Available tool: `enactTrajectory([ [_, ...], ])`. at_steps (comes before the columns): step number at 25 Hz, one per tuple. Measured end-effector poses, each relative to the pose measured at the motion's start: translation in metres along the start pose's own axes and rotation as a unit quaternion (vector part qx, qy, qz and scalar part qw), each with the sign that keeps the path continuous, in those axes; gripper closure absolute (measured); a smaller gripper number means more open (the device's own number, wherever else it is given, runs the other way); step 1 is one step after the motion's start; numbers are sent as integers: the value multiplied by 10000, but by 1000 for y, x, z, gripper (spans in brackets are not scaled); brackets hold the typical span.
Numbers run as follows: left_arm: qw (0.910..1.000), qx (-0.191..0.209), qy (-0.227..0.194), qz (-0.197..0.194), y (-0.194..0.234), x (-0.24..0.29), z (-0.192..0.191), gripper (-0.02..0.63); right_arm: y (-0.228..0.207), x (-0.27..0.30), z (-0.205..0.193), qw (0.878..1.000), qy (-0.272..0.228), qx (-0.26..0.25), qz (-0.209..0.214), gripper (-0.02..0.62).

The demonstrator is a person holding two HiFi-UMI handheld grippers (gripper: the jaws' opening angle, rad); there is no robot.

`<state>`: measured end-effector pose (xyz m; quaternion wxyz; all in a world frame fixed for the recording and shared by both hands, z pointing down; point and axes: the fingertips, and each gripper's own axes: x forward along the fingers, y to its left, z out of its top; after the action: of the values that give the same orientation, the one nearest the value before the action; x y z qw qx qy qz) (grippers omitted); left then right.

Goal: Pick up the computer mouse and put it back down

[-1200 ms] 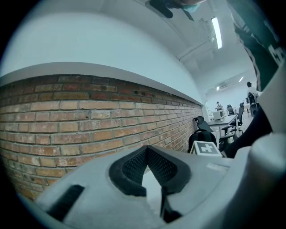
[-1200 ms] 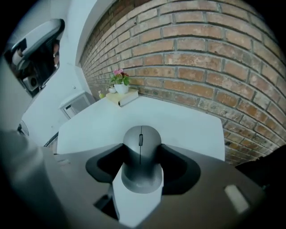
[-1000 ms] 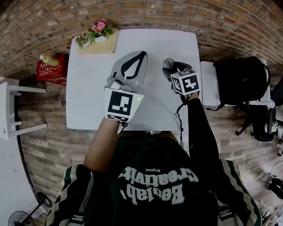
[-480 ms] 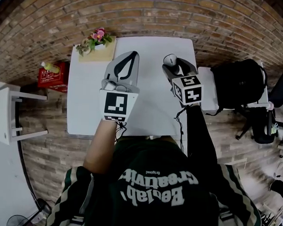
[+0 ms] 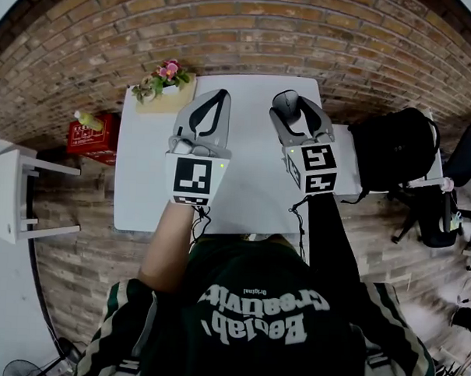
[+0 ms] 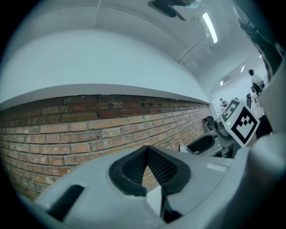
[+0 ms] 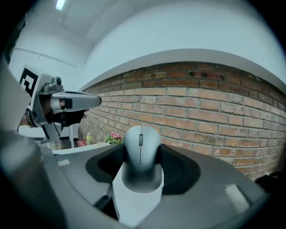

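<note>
A grey computer mouse (image 5: 286,103) hangs above the white table (image 5: 251,188), clamped between the jaws of my right gripper (image 5: 290,108). In the right gripper view the mouse (image 7: 141,154) fills the gap between the dark pads, its wheel facing the camera, with the brick wall behind it. My left gripper (image 5: 211,97) floats beside it to the left, above the table. Its jaws are shut tip to tip with nothing in them, as the left gripper view (image 6: 146,150) also shows.
A wooden planter with pink flowers (image 5: 164,80) sits at the table's far left corner. A red box (image 5: 90,132) and a white stand (image 5: 17,189) are on the left of the table. On the right a black backpack (image 5: 393,143) rests on a seat.
My right gripper has risen with the mouse in it and tipped closer to level. The left gripper has lifted a little too. Both now sit nearer the table's far edge.
</note>
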<state>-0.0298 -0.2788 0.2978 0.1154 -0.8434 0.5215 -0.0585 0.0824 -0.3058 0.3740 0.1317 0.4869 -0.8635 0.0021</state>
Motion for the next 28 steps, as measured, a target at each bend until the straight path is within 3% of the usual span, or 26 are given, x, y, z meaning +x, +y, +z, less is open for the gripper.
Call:
enactTrajectory([
  [12, 9997, 107, -144, 168, 13, -11, 22, 601, -3, -27, 66, 9936, -1067, 101, -361, 322],
  [28, 9993, 111, -269, 214, 20, -21, 33, 601, 5, -40, 88, 9904, -1330, 96, -368, 322],
])
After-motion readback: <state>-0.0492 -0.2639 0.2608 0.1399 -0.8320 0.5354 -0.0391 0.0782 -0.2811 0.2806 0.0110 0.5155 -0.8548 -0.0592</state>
